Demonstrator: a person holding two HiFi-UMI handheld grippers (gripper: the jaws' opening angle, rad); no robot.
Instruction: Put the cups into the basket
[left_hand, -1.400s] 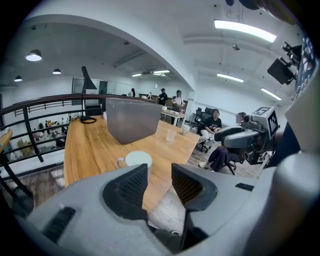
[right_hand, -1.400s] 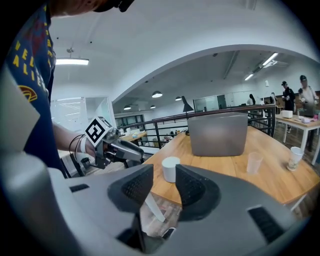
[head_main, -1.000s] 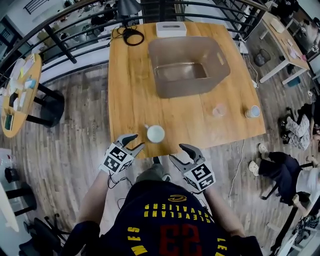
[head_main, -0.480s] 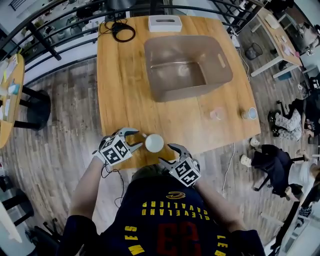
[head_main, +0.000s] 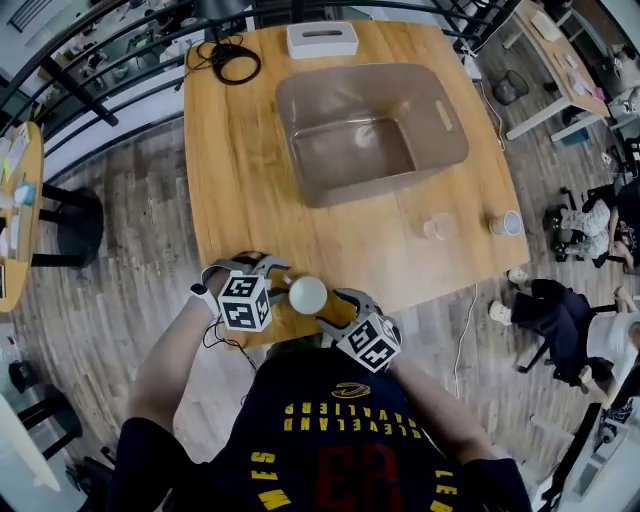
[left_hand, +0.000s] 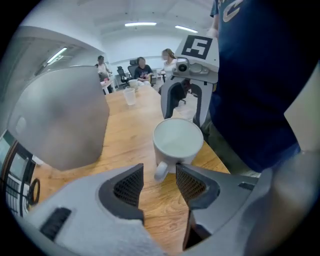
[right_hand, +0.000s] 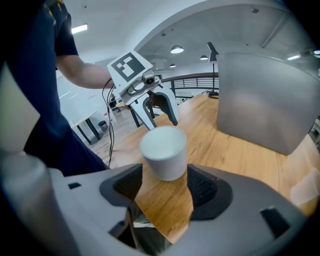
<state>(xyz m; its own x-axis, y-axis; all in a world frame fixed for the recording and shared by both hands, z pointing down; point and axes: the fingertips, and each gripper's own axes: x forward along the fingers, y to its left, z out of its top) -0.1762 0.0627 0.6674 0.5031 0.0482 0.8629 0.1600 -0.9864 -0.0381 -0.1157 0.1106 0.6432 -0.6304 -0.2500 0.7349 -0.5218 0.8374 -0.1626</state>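
From the head view: a light wooden table (head_main: 240, 170) carrying a translucent grey plastic basket (head_main: 445, 115) on its far half, with a white rectangular box (head_main: 322, 38) and a black coiled cable (head_main: 228, 62) beyond it at the far edge. Toward the right edge, a clear plastic cup (head_main: 437, 227) and, further right, a pale paper cup (head_main: 505, 222), both upright and well apart from the basket. At the near edge, a white ceramic mug (head_main: 307, 294), upright with its mouth up, flanked by the left gripper (head_main: 278, 275) on its left and the right gripper (head_main: 335, 310) on its near right, both angled down at it. From the left gripper view: left gripper (left_hand: 159, 175) with jaws apart, having just been opening, nothing squeezed between the pads. Just beyond the tips, the mug (left_hand: 177, 142) resting on the wood, handle turned back into the mouth of the gap; right-hand tip close against the mug's body, contact not clear. Behind the mug, the right gripper (left_hand: 182, 97) facing back; to the left, the basket (left_hand: 65, 115); far off, the clear plastic cup (left_hand: 130, 95). From the right gripper view: right gripper (right_hand: 165, 182) spread wide, jaws having just been opening, with the mug's (right_hand: 163, 150) lower part between the two tips and bare wood on either side, neither pad pressing. Beyond, the left gripper (right_hand: 157, 107) aimed at the mug from the far side; at the right, the basket (right_hand: 265, 110).
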